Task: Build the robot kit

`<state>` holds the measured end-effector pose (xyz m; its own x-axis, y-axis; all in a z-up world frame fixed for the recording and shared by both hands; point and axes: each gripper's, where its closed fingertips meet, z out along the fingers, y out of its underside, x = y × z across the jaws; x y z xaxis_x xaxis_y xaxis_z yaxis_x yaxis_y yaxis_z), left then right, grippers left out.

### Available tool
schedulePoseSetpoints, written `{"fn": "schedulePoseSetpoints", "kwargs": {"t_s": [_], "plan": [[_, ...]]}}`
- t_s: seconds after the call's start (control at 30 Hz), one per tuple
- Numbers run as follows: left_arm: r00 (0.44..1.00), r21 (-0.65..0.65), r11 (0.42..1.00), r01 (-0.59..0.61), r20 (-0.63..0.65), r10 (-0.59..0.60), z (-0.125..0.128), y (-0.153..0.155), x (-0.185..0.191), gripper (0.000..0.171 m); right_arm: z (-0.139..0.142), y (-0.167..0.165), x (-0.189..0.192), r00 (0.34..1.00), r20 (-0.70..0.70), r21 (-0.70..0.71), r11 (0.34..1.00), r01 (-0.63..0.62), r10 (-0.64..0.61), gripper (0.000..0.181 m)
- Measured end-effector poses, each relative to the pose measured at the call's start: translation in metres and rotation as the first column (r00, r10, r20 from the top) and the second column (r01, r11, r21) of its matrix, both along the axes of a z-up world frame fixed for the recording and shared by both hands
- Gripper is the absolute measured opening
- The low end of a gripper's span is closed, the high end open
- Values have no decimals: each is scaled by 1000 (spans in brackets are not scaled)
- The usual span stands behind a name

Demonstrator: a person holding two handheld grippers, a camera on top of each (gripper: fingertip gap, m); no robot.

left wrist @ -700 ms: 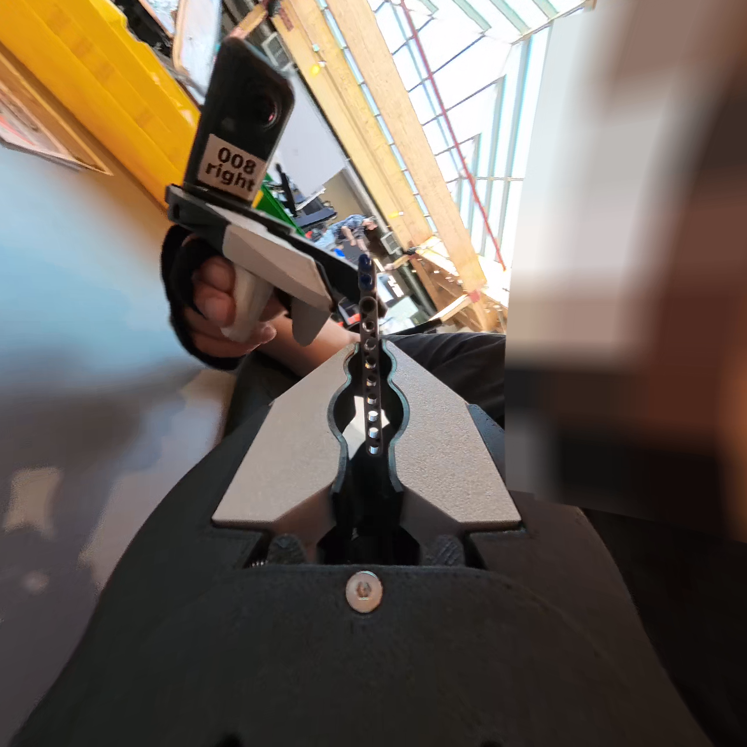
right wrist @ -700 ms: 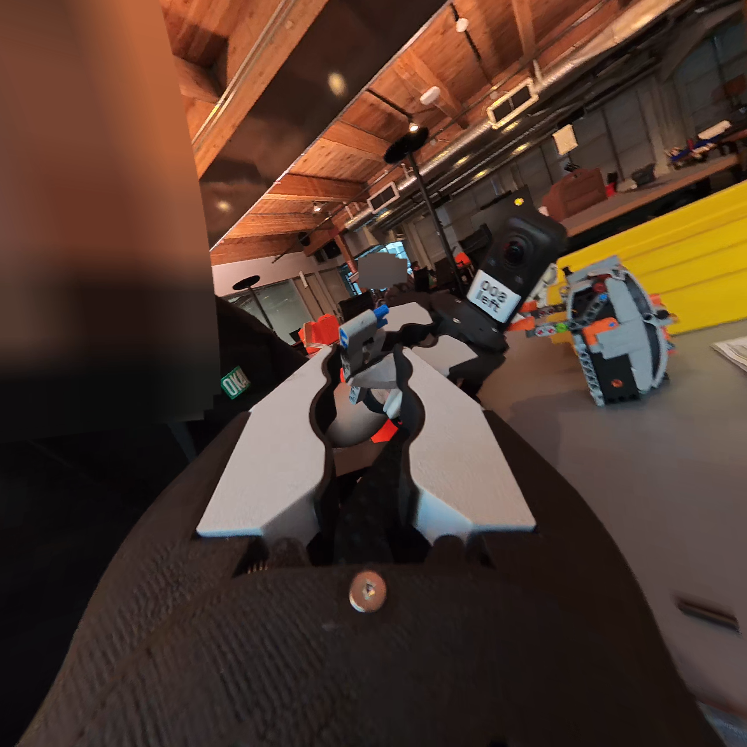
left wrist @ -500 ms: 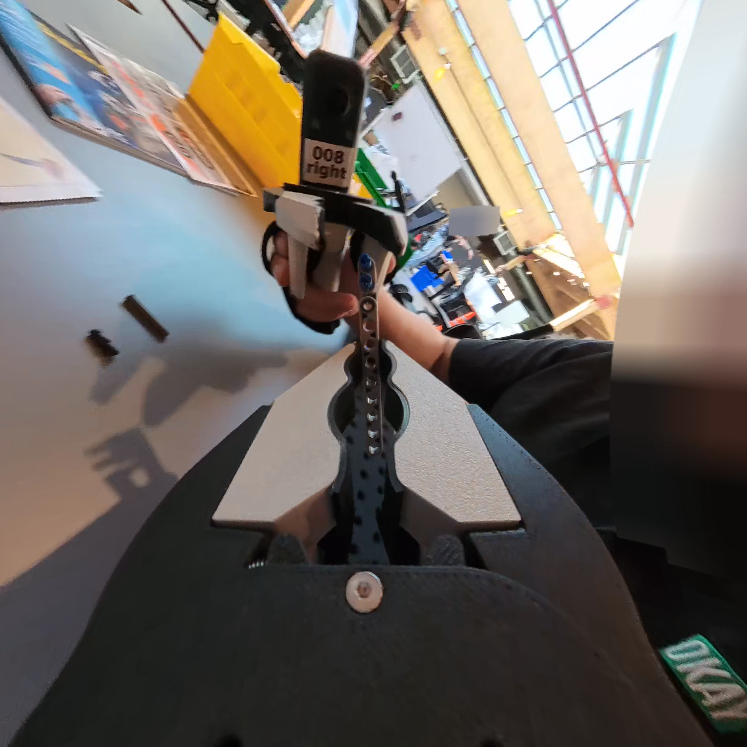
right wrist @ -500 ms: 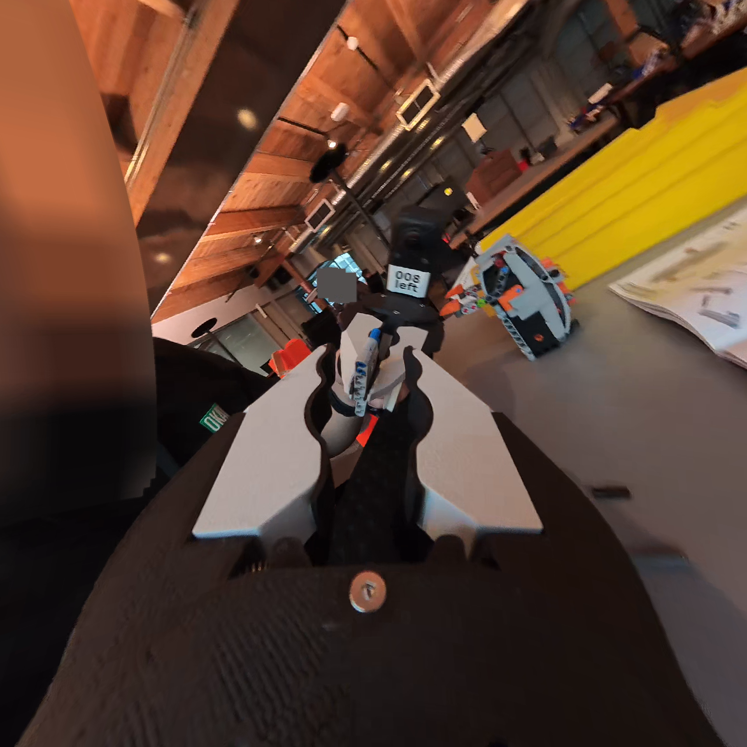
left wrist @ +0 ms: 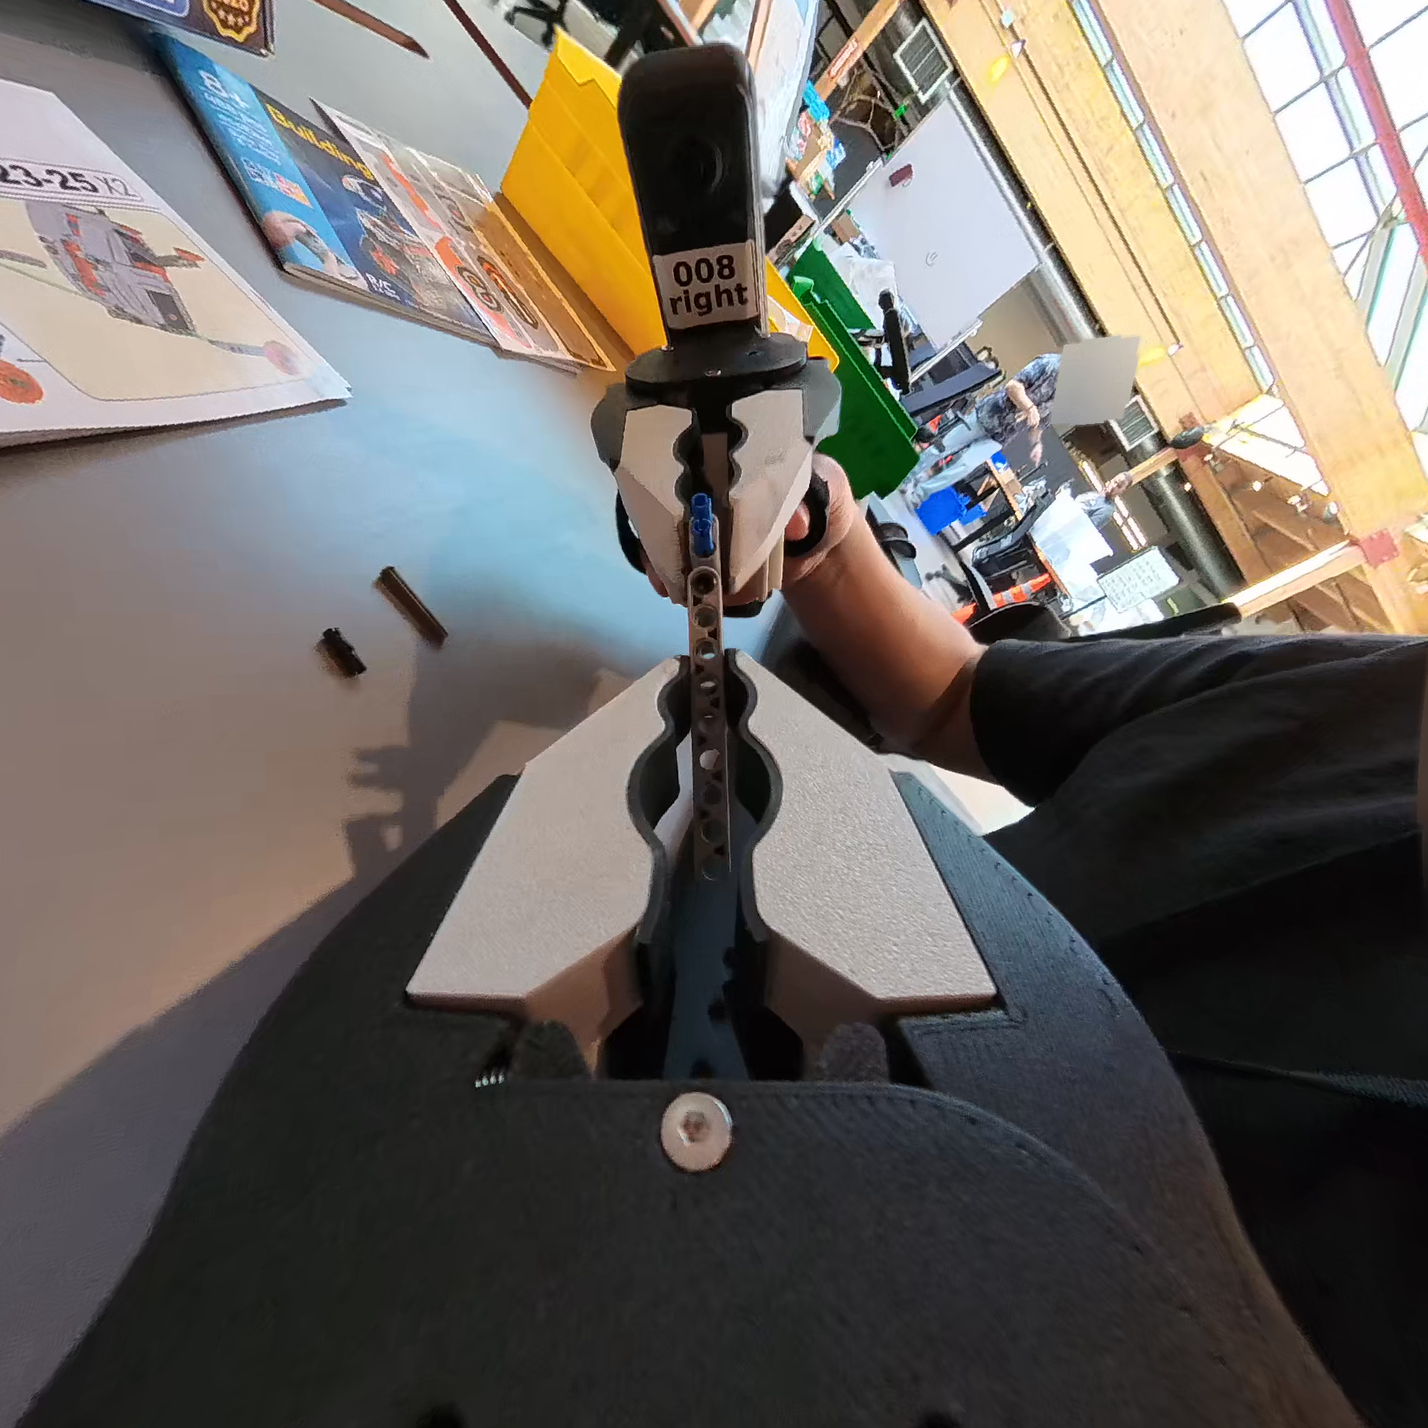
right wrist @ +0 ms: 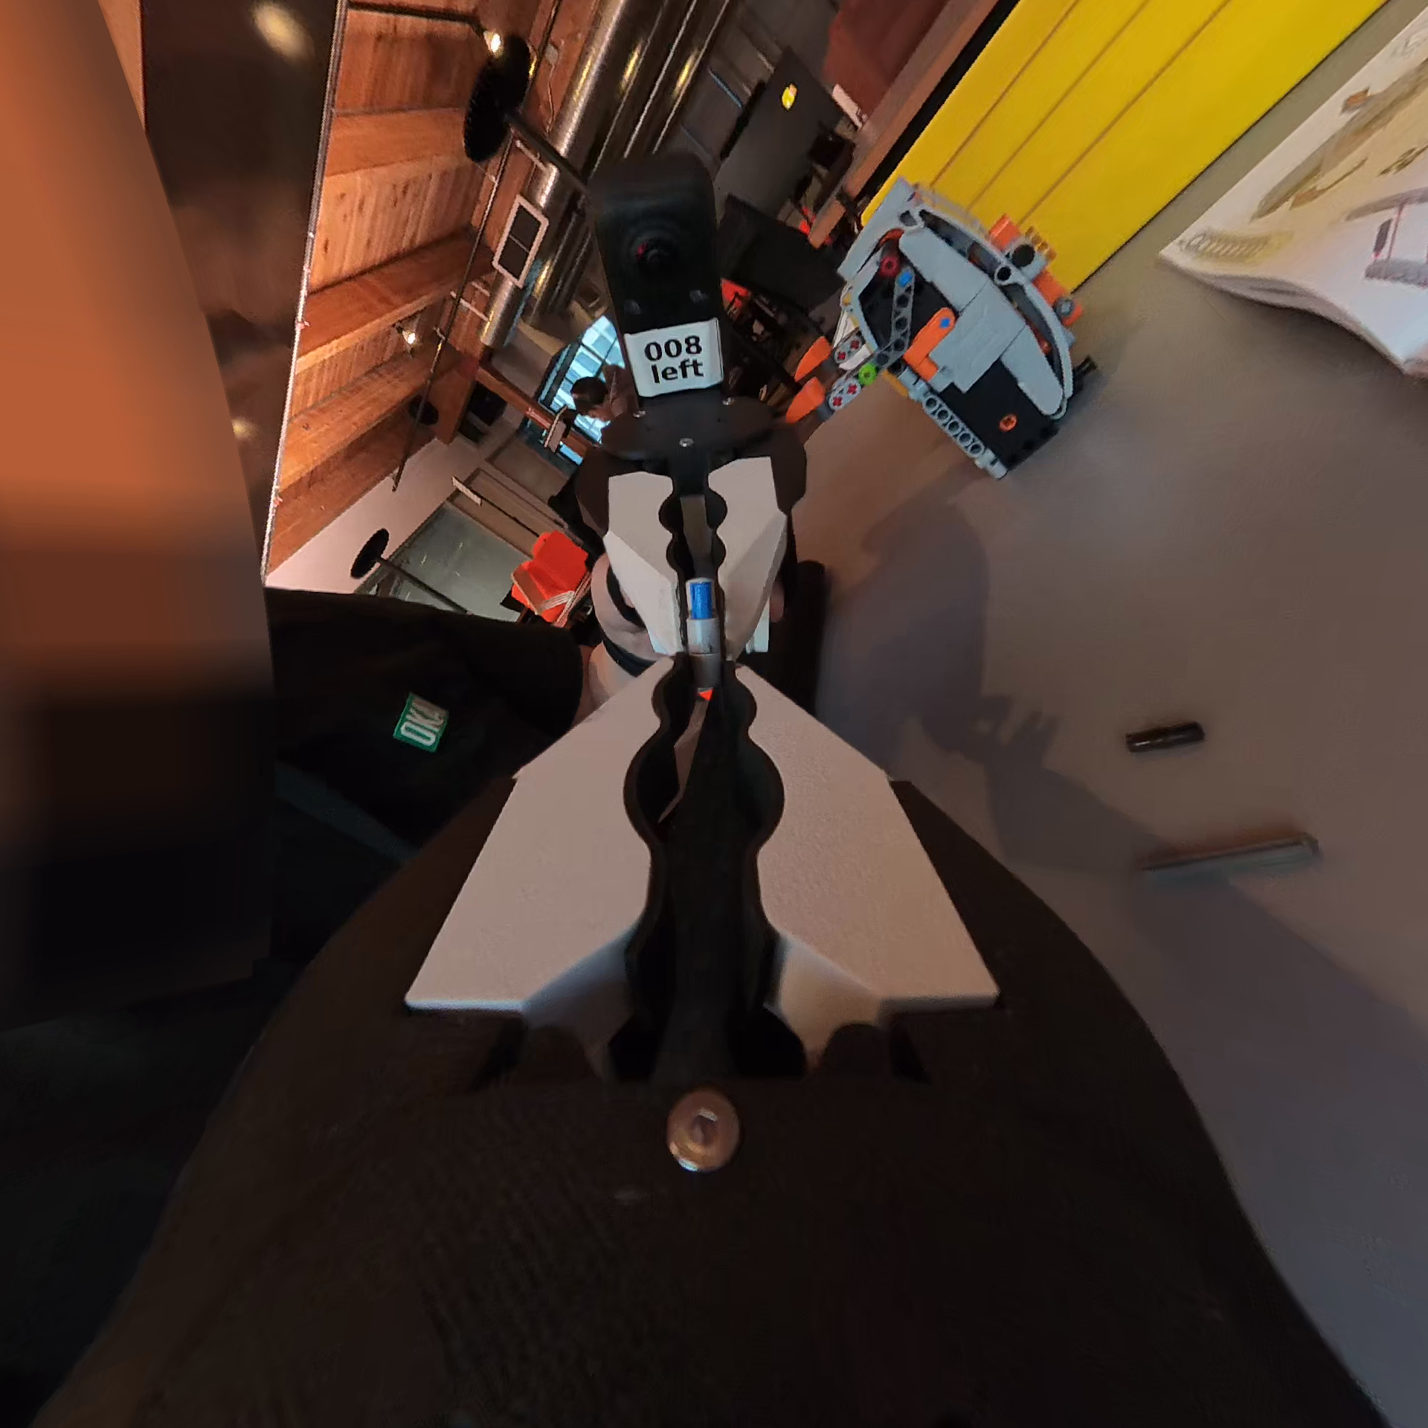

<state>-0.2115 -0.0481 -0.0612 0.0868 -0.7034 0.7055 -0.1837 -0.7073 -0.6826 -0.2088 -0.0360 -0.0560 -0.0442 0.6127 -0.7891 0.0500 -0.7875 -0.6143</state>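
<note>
My left gripper (left wrist: 707, 661) is shut on a thin grey perforated beam (left wrist: 711, 742) that sticks out forward, above the grey table. Two blue pins (left wrist: 701, 525) sit in the beam's far end. My right gripper (left wrist: 715, 572) points straight back at the left one, held by a hand. In the right wrist view my right gripper (right wrist: 703, 676) has its jaws closed on the beam's (right wrist: 699, 634) pin end. The blue pin (right wrist: 699, 599) stands just past the tips. The left gripper (right wrist: 707, 645) faces it head-on.
A grey, black and orange brick model (right wrist: 974, 340) stands by yellow bins (right wrist: 1082, 116). Instruction sheets (left wrist: 116, 270) and booklets (left wrist: 348, 209) lie on the table. Small dark pieces (left wrist: 340, 653) (left wrist: 409, 606) and a grey bar (right wrist: 1229, 854) lie loose. A black sleeve (left wrist: 1198, 773) fills the right. The tips of both grippers are at nearly the same place.
Both grippers have swung round until they face each other in line. The right gripper's jaws have narrowed from apart to closed on the beam's pin end.
</note>
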Motion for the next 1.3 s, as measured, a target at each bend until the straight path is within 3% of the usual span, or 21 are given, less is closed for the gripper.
{"fn": "schedulePoseSetpoints", "kwargs": {"t_s": [0.13, 0.3, 0.43, 0.7, 0.83, 0.93, 1.13, 1.23, 1.3], "plan": [[1000, 11, 1000, 6, -9, -6, -1, -2, 1, 6, -2, -4, 1, 999, 31, 15, 1000, -26, 26, 5], [999, -78, 997, 17, 40, -14, -5, 0, -3, 6, -10, -7, 1, 995, 88, 16, 999, -43, 41, 5], [999, -17, 999, -35, -2, 35, -4, 8, -18, 5, -26, -12, 16, 979, 198, 22, 998, -60, 54, 6], [990, 41, 991, -129, -53, 131, 20, 20, -48, 5, -81, 15, 107, 872, 480, -92, 984, 155, -92, 5], [988, 32, 990, -139, -60, 141, 20, 23, -53, 5, -97, 16, 122, 860, 506, -177, 969, 171, -59, 7], [988, 11, 990, -143, -64, 143, 17, 21, -58, 5, -103, 24, 129, 839, 536, -150, 968, 201, -91, 10], [986, -10, 988, -156, -52, 156, 20, 19, -64, 5, -97, 42, 154, 759, 607, 17, 959, 283, -234, 31], [989, -29, 989, -144, -46, 142, 21, 18, -61, 5, -86, 58, 173, 653, 651, 234, 921, 311, -386, 30], [993, -56, 992, -112, -30, 110, 20, 15, -55, 5, -50, 69, 153, 708, 509, 414, 860, 298, -490, 30]]}}
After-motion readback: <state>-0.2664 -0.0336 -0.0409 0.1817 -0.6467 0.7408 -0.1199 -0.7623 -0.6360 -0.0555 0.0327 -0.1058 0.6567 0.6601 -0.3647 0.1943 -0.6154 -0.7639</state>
